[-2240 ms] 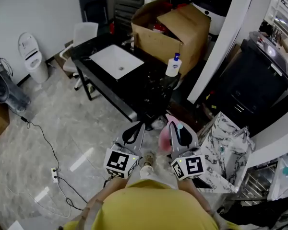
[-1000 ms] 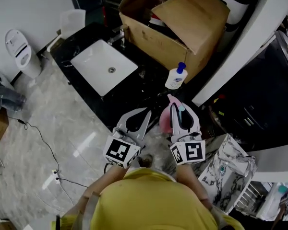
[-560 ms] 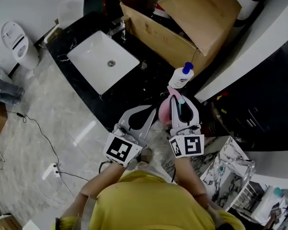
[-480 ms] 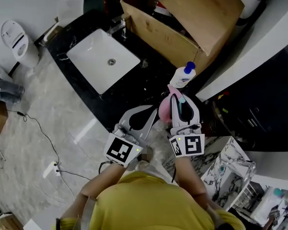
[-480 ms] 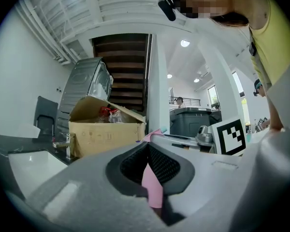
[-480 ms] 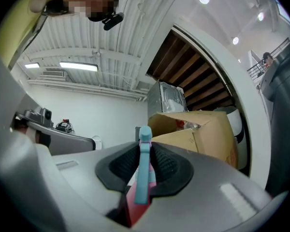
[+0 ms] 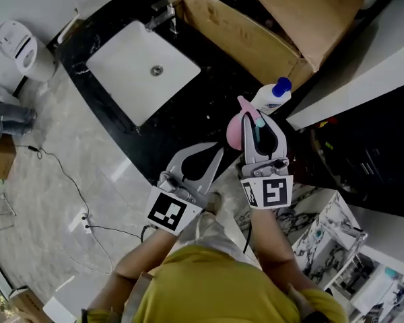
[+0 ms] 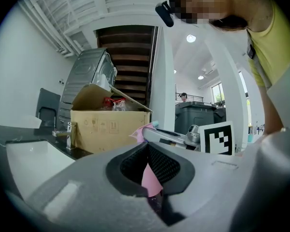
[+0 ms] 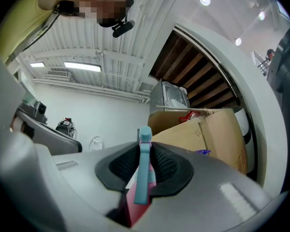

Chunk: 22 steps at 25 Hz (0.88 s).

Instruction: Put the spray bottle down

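The spray bottle (image 7: 236, 130) is pink with a teal trigger (image 9: 144, 170). It hangs over the front edge of the black counter (image 7: 205, 93), with my right gripper (image 7: 258, 132) shut on its head. In the right gripper view the trigger stands upright between the pads. My left gripper (image 7: 215, 157) is shut with nothing in it, just left of the bottle and slightly nearer to me. Through the lower gap of its fingers in the left gripper view the pink bottle (image 8: 149, 178) shows beyond.
A white bottle with a blue cap (image 7: 271, 97) stands on the counter just beyond the spray bottle. A large open cardboard box (image 7: 256, 25) fills the counter's back right. A white sink (image 7: 143, 60) with a faucet (image 7: 160, 9) lies to the left. Cables run across the marble floor (image 7: 67, 180).
Both grippers have moved forward and down toward the counter, carrying the spray bottle closer to the white bottle. The right gripper's hold on it looks the same.
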Each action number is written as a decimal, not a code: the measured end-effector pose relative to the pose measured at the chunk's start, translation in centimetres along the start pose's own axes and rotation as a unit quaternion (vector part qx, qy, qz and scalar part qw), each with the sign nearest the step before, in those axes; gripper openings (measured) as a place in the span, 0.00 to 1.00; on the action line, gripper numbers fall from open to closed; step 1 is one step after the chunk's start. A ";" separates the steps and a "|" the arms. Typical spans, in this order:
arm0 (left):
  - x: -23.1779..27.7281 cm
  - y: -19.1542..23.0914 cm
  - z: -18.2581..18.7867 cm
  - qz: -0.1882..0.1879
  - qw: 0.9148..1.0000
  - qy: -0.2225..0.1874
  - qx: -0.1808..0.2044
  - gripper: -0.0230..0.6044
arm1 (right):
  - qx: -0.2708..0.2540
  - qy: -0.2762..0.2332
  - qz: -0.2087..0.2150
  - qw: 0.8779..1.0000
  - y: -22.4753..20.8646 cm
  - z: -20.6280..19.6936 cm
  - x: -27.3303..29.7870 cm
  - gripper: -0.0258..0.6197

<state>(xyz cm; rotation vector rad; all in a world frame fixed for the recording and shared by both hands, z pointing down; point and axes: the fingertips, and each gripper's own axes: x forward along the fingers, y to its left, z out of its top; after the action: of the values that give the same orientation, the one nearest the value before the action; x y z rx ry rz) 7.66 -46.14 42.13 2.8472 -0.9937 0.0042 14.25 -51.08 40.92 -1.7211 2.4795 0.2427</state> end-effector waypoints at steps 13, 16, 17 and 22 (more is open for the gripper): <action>1.4 2.2 -1.9 0.022 0.999 0.029 -0.006 0.04 | -0.001 -0.027 -0.001 1.000 -1.1 -3.2 2.7 0.14; 1.4 2.0 -2.5 0.021 0.999 0.034 -0.015 0.04 | -0.010 -0.032 -0.001 0.999 -0.8 -3.0 1.9 0.14; 1.4 1.9 -2.6 0.021 0.999 0.035 -0.017 0.04 | -0.012 -0.031 -0.001 0.999 -0.7 -3.0 1.5 0.14; 1.4 1.3 -2.9 0.019 0.999 0.039 -0.024 0.04 | -0.014 -0.014 -0.006 1.000 -0.6 -3.3 0.2 0.14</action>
<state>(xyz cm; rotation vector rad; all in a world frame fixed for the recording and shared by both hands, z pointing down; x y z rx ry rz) 8.06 -47.70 45.25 2.7607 -1.0176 0.0934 14.75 -52.10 44.13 -1.7301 2.4575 0.2999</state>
